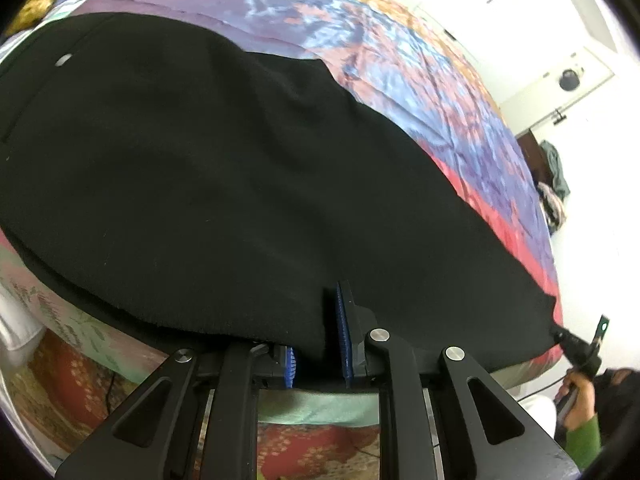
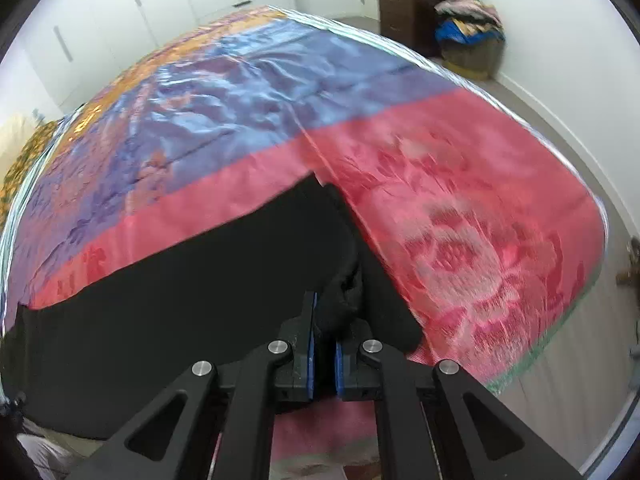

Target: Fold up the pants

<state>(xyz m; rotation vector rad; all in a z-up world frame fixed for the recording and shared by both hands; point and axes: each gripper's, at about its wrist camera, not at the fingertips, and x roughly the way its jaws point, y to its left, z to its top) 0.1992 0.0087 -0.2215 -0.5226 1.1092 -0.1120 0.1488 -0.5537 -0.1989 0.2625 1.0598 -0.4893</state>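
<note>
Blue-padded fingers (image 1: 343, 332) of your left gripper (image 1: 316, 344) clamp near edge of black pants (image 1: 200, 184), fabric pinched between pads. Pants lie spread across multicoloured satin bedspread (image 1: 420, 64) (purple, blue, orange, red bands). Your right gripper (image 2: 323, 344) holds bunched pant end, fingers nearly together on cloth; same gripper appears in left view at far right (image 1: 576, 346), gripping that tip. Laundry pile (image 2: 468, 20) sits beside dark wooden dresser (image 2: 404, 8) in room corner.
</note>
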